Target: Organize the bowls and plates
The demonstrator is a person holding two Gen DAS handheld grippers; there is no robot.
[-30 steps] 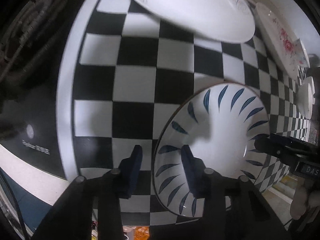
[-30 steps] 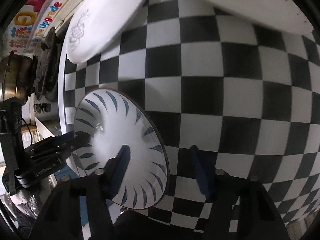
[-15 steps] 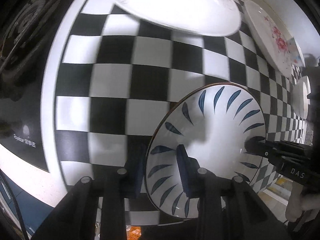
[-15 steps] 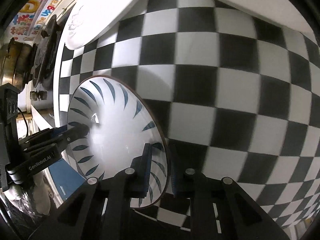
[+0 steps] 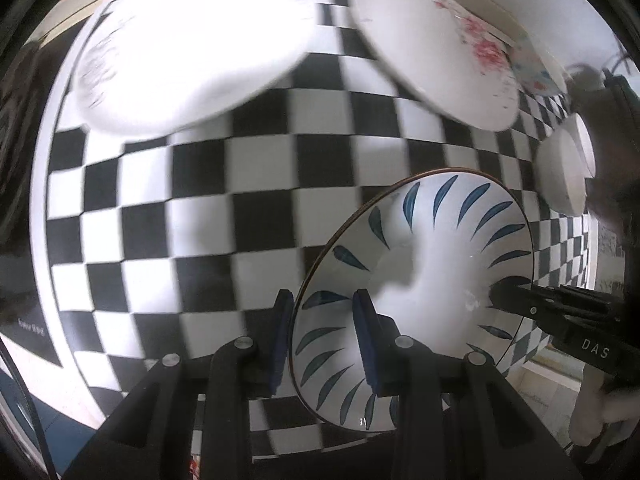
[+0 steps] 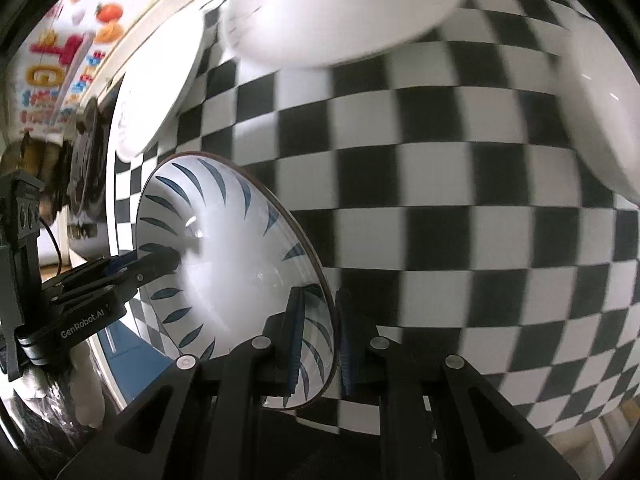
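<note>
Left wrist: looks steeply down, close over the checkered table.
Right wrist: likewise, from the opposite side.
Shared: blue-leaf bowl.

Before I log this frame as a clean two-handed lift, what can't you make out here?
- Underside of the bowl: hidden by the bowl itself, both views.
- Pattern on the big white plate: blurred and glared, left view.
- Floral plate: cut off by the top edge, right view.
- Poster wording: blurred, right view.

Checkered cloth (black-and-white), colourful poster.
</note>
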